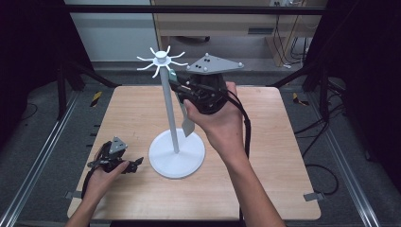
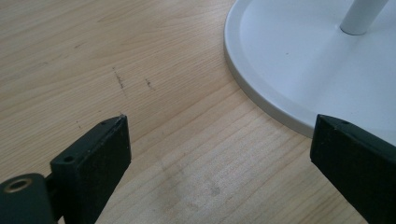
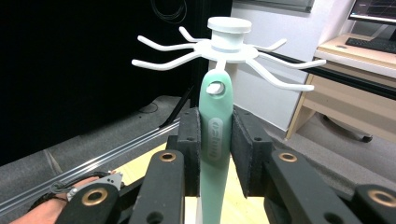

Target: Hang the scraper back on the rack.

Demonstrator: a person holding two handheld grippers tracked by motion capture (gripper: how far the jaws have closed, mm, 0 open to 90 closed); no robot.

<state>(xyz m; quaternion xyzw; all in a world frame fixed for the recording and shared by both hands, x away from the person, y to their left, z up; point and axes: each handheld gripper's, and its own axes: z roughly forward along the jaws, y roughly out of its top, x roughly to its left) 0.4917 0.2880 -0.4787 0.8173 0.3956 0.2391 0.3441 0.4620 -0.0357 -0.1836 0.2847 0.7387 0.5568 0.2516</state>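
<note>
Up close, the right gripper (image 3: 215, 144) view shows its jaws clamped on a green handle (image 3: 215, 135), whose hole sits on a hook of the white stand (image 3: 229, 44) at upper centre. Lower left in the high view, the left gripper (image 1: 137, 163) rests on the table (image 1: 265, 189), jaws wide beside the stand's base.

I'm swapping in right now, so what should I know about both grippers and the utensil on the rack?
Right gripper: shut on the green utensil handle, whose hole sits over a hook of the white rack.
Left gripper: open, holding nothing, low over the table beside the rack base.
Done: utensil appears hooked.
Left: open the right fingers, back away, check that it hangs.
</note>
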